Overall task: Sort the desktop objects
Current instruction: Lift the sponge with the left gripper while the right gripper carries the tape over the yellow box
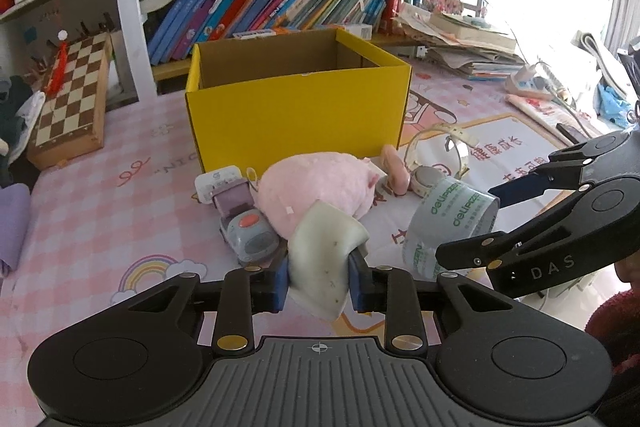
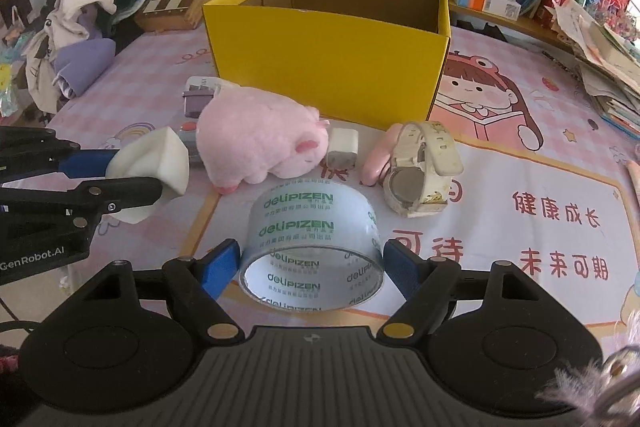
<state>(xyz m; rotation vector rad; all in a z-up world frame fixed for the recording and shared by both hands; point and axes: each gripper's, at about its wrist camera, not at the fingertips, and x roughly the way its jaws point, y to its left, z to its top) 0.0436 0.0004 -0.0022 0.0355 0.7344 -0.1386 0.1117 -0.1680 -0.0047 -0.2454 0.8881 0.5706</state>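
My left gripper (image 1: 318, 283) is shut on a white sponge wedge (image 1: 326, 259), held above the desk mat; it also shows in the right wrist view (image 2: 154, 163). My right gripper (image 2: 312, 267) is shut on a clear tape roll (image 2: 314, 247), which also shows in the left wrist view (image 1: 452, 223). An open yellow box (image 1: 296, 107) stands behind, seen too in the right wrist view (image 2: 324, 55). In front of it lie a pink plush pig (image 2: 256, 143), a toy truck (image 1: 246, 227), a white charger (image 2: 342, 147), a pink clip (image 2: 378, 159) and a white watch (image 2: 422, 175).
A chessboard box (image 1: 72, 107) lies at the left. Books (image 1: 272, 3) fill the shelf behind the box. Stacked papers (image 1: 460, 43) sit at the right, and a clothes pile (image 2: 88, 11) at the far left of the mat.
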